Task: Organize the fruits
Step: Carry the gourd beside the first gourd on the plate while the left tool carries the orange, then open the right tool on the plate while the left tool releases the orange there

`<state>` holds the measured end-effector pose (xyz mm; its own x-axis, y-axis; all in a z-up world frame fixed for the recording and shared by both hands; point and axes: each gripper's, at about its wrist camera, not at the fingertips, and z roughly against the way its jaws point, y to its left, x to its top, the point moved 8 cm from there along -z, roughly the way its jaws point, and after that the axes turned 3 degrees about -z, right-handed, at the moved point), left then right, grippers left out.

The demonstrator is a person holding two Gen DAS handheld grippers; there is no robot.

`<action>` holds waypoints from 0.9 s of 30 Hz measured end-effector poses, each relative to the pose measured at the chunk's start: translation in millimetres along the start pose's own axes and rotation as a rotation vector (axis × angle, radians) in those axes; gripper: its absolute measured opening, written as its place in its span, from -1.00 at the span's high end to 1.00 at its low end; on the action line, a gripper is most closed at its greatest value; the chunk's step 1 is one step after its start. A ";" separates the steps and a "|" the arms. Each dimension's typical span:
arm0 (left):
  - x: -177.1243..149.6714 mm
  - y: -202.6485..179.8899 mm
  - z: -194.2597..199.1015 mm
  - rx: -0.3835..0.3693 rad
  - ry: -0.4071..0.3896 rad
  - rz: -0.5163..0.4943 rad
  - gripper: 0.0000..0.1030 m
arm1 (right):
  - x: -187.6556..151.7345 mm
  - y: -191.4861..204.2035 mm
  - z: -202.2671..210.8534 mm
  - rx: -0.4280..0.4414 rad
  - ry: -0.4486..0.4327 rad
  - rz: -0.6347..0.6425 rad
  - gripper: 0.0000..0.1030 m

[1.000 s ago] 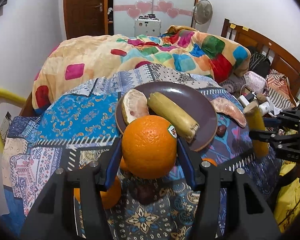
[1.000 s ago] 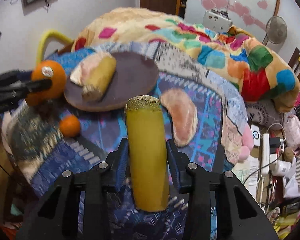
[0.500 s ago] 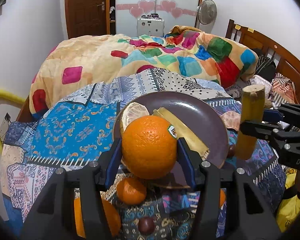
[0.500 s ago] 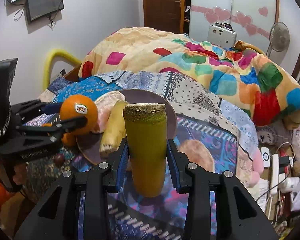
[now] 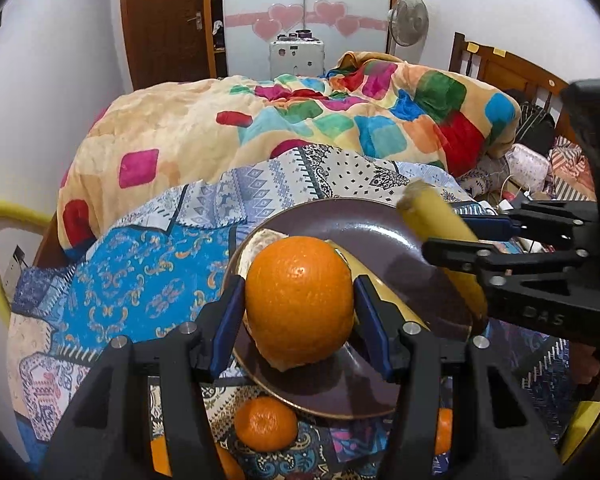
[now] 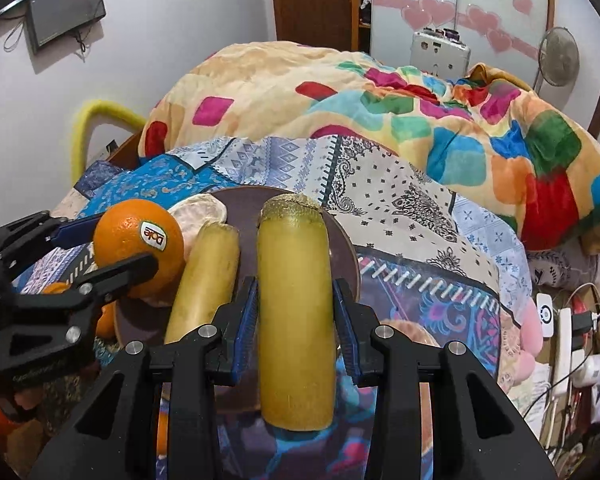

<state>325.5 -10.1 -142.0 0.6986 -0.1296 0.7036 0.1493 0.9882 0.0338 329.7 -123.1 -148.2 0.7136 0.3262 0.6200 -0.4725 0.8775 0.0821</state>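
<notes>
My left gripper (image 5: pixel 300 300) is shut on a big orange (image 5: pixel 299 298) and holds it just over the near part of the brown plate (image 5: pixel 364 224). My right gripper (image 6: pixel 295 300) is shut on a yellow sugarcane piece (image 6: pixel 295 300) and holds it above the plate's right side (image 6: pixel 346 248); the piece also shows in the left wrist view (image 5: pixel 440 236). On the plate lie another sugarcane piece (image 6: pixel 208 276) and a peeled pomelo wedge (image 6: pixel 199 216). The orange also shows in the right wrist view (image 6: pixel 138 244).
A small tangerine (image 5: pixel 265 424) lies on the patterned cloth (image 5: pixel 140 280) in front of the plate. A second pomelo wedge (image 6: pixel 412 334) lies right of the plate. A bright quilt (image 5: pixel 300 128) is heaped behind. Chargers and clutter (image 6: pixel 568 320) sit at the right.
Both grippers have moved in over the plate. The orange now hangs low over its near part, and the held sugarcane piece has come from the right to over the plate's right side.
</notes>
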 end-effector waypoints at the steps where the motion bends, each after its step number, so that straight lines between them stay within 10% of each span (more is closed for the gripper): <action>1: 0.6 -0.5 -0.8 0.002 -0.002 -0.006 -0.06 | 0.5 -0.2 -3.5 0.005 0.007 -0.007 0.34; 27: -4.7 -10.4 22.7 -0.071 -0.033 0.007 -0.14 | -7.6 12.1 3.1 0.006 0.028 0.047 0.33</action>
<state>304.7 -18.0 -129.6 0.6769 -0.1192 0.7264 0.1947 0.9807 -0.0205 317.0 -116.1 -149.6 0.7047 0.3769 0.6012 -0.5090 0.8588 0.0583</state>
